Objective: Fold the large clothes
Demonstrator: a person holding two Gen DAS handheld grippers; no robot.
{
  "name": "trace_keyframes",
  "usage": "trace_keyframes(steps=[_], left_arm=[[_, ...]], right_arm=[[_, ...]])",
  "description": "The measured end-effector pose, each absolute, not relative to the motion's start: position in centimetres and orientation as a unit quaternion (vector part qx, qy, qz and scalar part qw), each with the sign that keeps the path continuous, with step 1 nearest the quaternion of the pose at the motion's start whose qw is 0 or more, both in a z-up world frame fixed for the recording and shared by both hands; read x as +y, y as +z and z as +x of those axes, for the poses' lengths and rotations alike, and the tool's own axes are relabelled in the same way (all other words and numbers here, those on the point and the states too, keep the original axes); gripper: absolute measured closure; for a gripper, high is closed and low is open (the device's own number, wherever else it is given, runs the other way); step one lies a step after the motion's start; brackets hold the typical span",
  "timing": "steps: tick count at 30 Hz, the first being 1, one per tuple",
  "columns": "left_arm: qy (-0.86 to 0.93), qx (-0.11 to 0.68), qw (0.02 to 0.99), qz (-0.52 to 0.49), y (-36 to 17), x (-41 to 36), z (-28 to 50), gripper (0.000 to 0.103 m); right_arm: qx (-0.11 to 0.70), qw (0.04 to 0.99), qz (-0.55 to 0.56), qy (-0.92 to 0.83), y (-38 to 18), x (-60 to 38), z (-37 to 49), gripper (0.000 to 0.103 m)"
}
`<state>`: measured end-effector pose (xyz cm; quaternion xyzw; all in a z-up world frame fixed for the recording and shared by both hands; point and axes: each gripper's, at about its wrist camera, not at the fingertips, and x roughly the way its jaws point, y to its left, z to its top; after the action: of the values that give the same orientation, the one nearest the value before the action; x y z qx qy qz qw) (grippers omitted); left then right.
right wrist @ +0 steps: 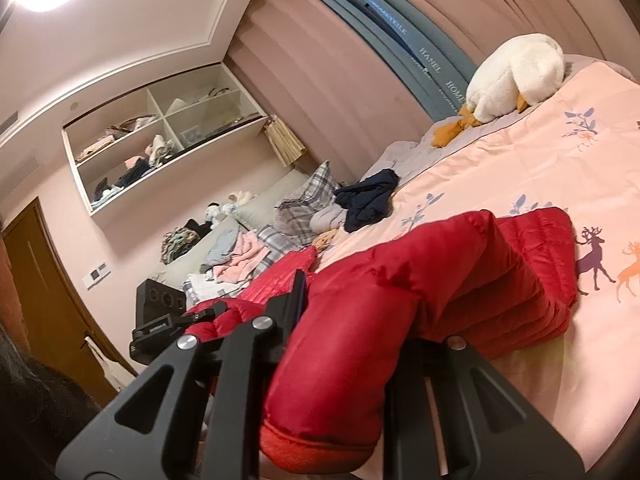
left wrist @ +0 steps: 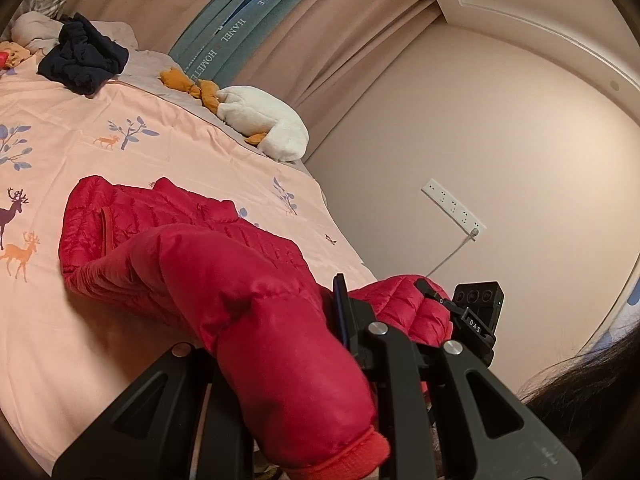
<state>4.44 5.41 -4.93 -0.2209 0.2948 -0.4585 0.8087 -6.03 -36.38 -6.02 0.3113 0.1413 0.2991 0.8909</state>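
A red quilted down jacket [left wrist: 168, 236] lies on the pink deer-print duvet [left wrist: 80, 148]. My left gripper [left wrist: 280, 344] is shut on one red sleeve [left wrist: 280, 344], whose cuff hangs back toward the camera. My right gripper [right wrist: 352, 320] is shut on the other red sleeve [right wrist: 380, 304], lifted off the bed, with the jacket body [right wrist: 536, 240] behind it. The other gripper shows in each view: the right one in the left wrist view [left wrist: 476, 316], the left one in the right wrist view [right wrist: 160, 320]. The fingertips are hidden by the fabric.
A white plush goose [left wrist: 260, 120] lies by the curtain at the bed's far edge. A dark navy garment [left wrist: 84, 56] and a pile of clothes and plaid pillows [right wrist: 288, 216] sit near the headboard. A wall power strip [left wrist: 452, 208] and an open shelf [right wrist: 160, 140] are nearby.
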Motion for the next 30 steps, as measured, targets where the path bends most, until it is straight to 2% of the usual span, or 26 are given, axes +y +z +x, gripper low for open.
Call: trace_keyframes(steps=[30], left_arm=[[-0.437, 0.280, 0.821, -0.238, -3.2, 5.8, 5.7, 0.086]], right_arm=[[0.135, 0.902, 0.317, 0.261, -5.3, -37.1, -3.8, 0.086]])
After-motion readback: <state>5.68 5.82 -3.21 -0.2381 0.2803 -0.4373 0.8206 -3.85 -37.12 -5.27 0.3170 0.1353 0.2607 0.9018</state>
